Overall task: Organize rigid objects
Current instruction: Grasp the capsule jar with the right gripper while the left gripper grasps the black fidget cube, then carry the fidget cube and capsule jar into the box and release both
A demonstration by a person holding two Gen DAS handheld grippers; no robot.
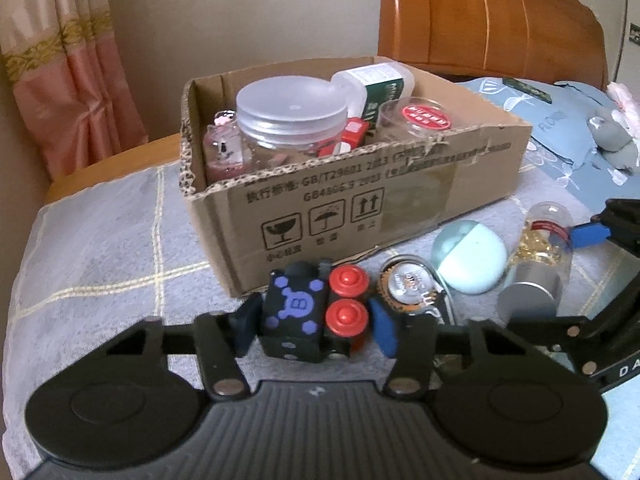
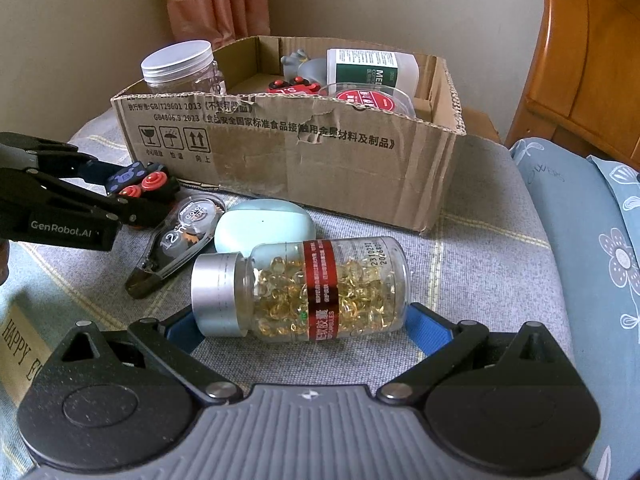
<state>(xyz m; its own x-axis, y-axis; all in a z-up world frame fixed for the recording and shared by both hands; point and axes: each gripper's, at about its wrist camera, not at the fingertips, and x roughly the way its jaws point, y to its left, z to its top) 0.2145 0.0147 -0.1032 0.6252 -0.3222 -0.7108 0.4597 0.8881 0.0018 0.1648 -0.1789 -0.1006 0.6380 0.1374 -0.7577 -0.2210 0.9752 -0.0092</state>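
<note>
My left gripper (image 1: pixel 314 320) is shut on a black fidget cube (image 1: pixel 296 308) with purple marks and two red buttons, just in front of the cardboard box (image 1: pixel 420 200). The right wrist view shows the same grip on the cube (image 2: pixel 140 182) at the far left. My right gripper (image 2: pixel 296 320) stands wide, its blue pads at either end of a clear bottle of golden capsules (image 2: pixel 320 284) that lies on its side with a silver cap. I cannot see the pads pressing on the bottle. The box (image 2: pixel 320 168) holds a big clear jar (image 2: pixel 180 66), a white bottle and other small things.
A correction tape dispenser (image 2: pixel 184 232) and a pale mint oval case (image 2: pixel 264 220) lie between the cube and the bottle. All rests on a grey checked cloth (image 1: pixel 100 248). Behind are a blue floral pillow (image 2: pixel 580 220), a wooden headboard (image 1: pixel 480 12) and a pink curtain.
</note>
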